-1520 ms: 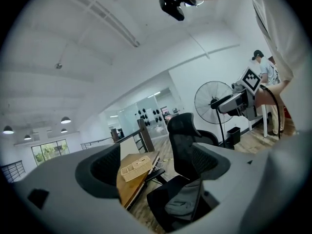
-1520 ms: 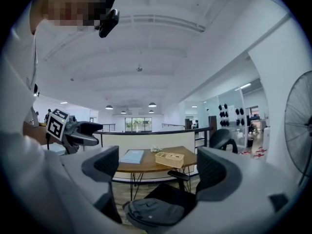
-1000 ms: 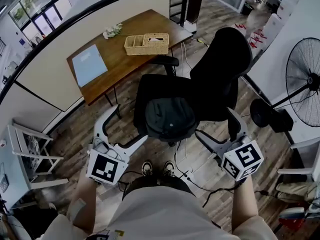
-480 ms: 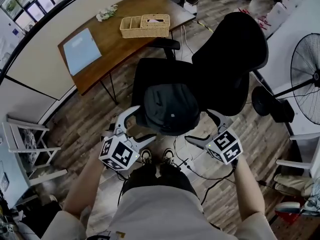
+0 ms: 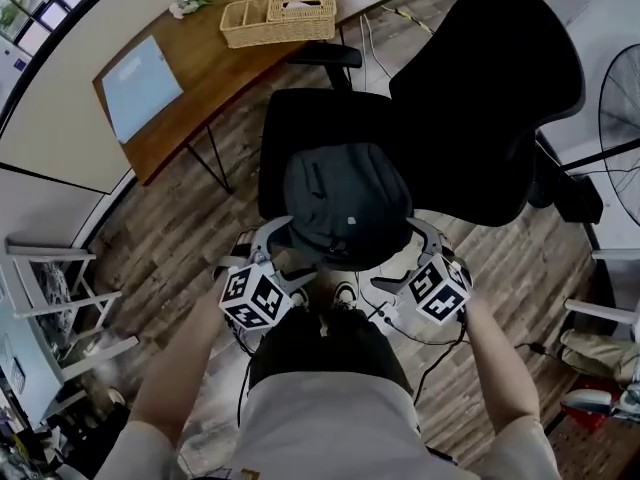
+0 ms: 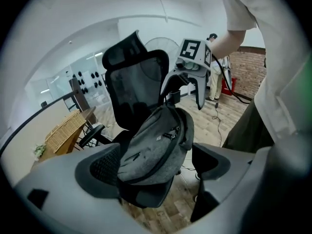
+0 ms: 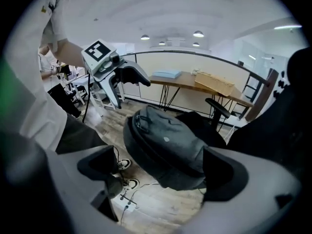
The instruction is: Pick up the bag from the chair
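A dark grey bag (image 5: 345,203) lies on the seat of a black office chair (image 5: 300,128), its near end overhanging the seat's front edge. My left gripper (image 5: 285,255) is open at the bag's near left side. My right gripper (image 5: 402,256) is open at its near right side. In the left gripper view the bag (image 6: 156,145) fills the gap between the open jaws of the left gripper (image 6: 153,165), with the right gripper (image 6: 192,67) beyond. In the right gripper view the bag (image 7: 165,140) sits between that gripper's (image 7: 161,172) wide jaws. Contact with the bag cannot be told.
The chair's tall backrest (image 5: 490,98) rises behind the bag. A wooden desk (image 5: 215,63) at the back carries a wicker basket (image 5: 278,18) and a blue folder (image 5: 140,83). Cables and the person's shoes (image 5: 345,293) are on the floor below. A fan base (image 5: 575,193) stands at the right.
Both grippers have moved forward and inward, from well short of the chair to either side of the bag's near end. The bag has not moved.
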The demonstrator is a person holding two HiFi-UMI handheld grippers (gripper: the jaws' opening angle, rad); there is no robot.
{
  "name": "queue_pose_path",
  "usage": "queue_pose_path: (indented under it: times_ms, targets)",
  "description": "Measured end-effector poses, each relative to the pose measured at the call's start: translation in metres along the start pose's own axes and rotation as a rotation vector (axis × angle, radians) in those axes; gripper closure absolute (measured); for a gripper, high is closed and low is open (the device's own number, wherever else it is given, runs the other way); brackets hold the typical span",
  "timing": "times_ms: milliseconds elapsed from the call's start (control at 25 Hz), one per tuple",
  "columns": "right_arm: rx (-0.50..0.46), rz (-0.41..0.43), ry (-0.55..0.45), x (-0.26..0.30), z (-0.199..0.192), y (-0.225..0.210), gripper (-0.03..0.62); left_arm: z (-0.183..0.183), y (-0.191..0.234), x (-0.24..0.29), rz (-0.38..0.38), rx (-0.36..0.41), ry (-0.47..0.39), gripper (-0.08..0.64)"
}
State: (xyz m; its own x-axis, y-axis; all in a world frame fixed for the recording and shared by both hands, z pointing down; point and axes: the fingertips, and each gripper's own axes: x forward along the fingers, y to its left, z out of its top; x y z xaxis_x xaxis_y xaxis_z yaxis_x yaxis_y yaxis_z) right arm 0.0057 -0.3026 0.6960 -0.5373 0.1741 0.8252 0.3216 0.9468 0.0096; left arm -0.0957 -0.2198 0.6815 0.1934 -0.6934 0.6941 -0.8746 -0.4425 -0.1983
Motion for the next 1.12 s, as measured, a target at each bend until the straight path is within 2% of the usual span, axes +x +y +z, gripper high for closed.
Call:
queue_pose_path:
  times_ms: [240,400,560,680,800,880,1000,1120]
  targets:
    - [-0.045,-0.059,0.012,0.045,-0.025,-0.014,-0.002,-0.035,-0.015,0.053,-0.055,0.056,0.027,0.112]
    - [-0.117,-0.142,-0.013,0.057,-0.027,-0.027,0.0,-0.041,-0.01,0.074,-0.019,0.098,-0.008,0.112]
    - [-0.157,-0.194,-0.019,0.057,-0.023,-0.034,-0.006,-0.042,-0.006,0.075,-0.003,0.084,-0.025,0.097]
    - [-0.19,-0.176,-0.004,0.062,-0.02,-0.035,-0.006,-0.043,-0.005,0.079,-0.022,0.106,-0.006,0.094]
    - [-0.231,-0.134,0.034,0.076,-0.025,-0.032,-0.006,-0.047,-0.011,0.091,-0.084,0.157,0.03,0.089]
    - [-0.256,-0.143,0.045,0.081,-0.028,-0.034,-0.006,-0.046,-0.013,0.096,-0.098,0.172,0.029,0.089]
    - [-0.248,-0.151,0.026,0.082,-0.029,-0.035,0.036,-0.046,-0.013,0.095,-0.104,0.147,0.015,0.092]
    - [-0.241,-0.156,-0.011,0.079,-0.026,-0.033,0.086,-0.048,-0.014,0.093,-0.128,0.11,0.027,0.126]
